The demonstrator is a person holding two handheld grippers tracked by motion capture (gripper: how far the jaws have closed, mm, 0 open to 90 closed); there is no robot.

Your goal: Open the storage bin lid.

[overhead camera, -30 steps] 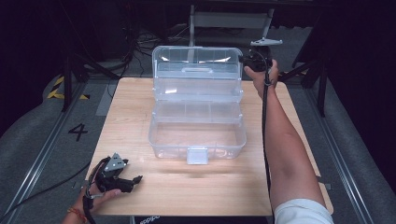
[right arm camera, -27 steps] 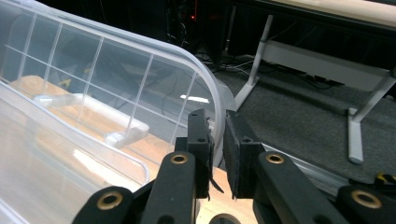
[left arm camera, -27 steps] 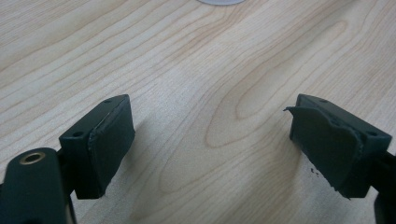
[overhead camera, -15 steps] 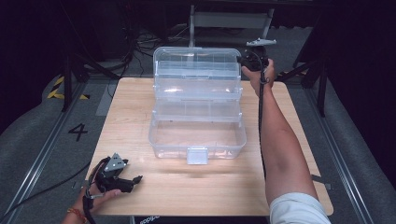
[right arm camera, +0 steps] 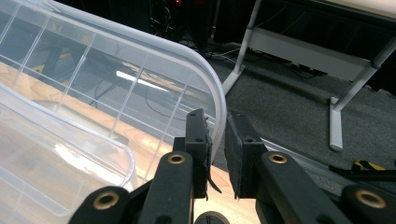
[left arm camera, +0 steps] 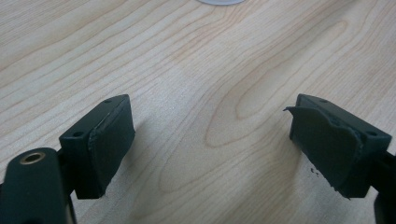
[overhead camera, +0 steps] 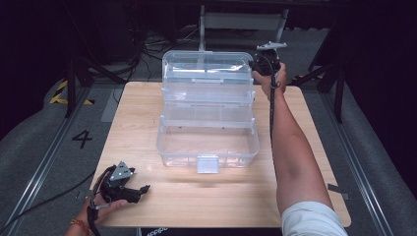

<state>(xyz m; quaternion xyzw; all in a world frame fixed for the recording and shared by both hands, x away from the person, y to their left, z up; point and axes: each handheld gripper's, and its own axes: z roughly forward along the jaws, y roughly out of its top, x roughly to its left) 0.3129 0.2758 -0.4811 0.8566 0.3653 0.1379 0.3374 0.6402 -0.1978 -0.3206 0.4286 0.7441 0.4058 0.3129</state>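
A clear plastic tiered box (overhead camera: 206, 147) stands open in the middle of the wooden table (overhead camera: 314, 128), its trays stepped back. The lid (overhead camera: 206, 66) stands up at the far side. My right gripper (overhead camera: 256, 64) is at the lid's upper right corner, shut on the lid's rim. In the right gripper view the curved rim (right arm camera: 218, 100) runs down between the two pads of my right gripper (right arm camera: 217, 140). My left gripper (overhead camera: 141, 190) rests open near the table's front left corner. Bare wood lies between the jaws of my left gripper (left arm camera: 210, 135).
The right forearm (overhead camera: 290, 147) stretches along the box's right side. Dark floor, cables and a metal stand leg (right arm camera: 240, 51) lie beyond the far edge. Bare wood (overhead camera: 211, 196) runs in front of the box.
The right gripper and the lid corner it holds have shifted very slightly to the left. The left gripper has stayed where it was.
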